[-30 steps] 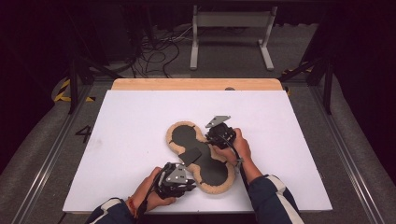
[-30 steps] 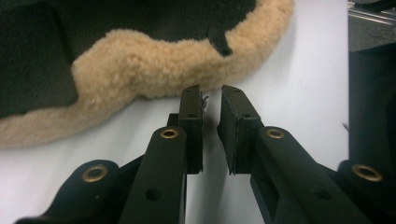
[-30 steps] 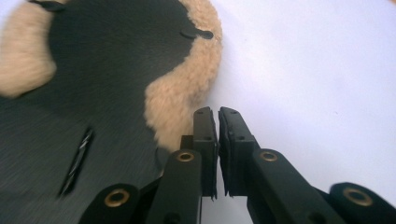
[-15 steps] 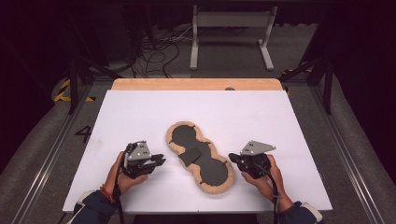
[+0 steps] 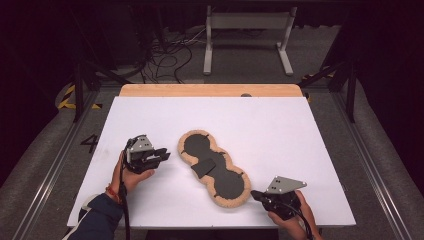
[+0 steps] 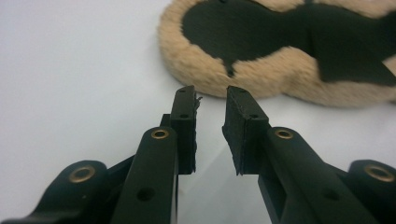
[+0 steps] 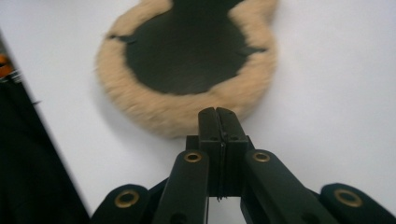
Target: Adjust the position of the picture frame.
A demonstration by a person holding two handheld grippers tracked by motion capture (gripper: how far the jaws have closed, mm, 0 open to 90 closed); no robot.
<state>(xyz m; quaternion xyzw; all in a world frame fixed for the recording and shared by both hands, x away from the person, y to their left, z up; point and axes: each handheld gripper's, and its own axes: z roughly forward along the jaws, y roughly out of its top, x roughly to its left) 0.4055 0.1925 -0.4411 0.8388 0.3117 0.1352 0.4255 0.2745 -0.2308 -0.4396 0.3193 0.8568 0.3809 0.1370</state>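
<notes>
The fleece-edged pad is laid flat mid-desk, released; the left gripper, jaws just opening slightly, and right gripper, jaws pressed together, are held beside it, empty

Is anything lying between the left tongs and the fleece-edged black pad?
Nothing: bare white tabletop separates the left tongs from the tan fleece-edged black pad in the left gripper view.

One obstacle mid-tabletop

A fleece-edged black pad lies diagonally on the white tabletop; bare surface surrounds it, with open passage on both sides and behind.
</notes>
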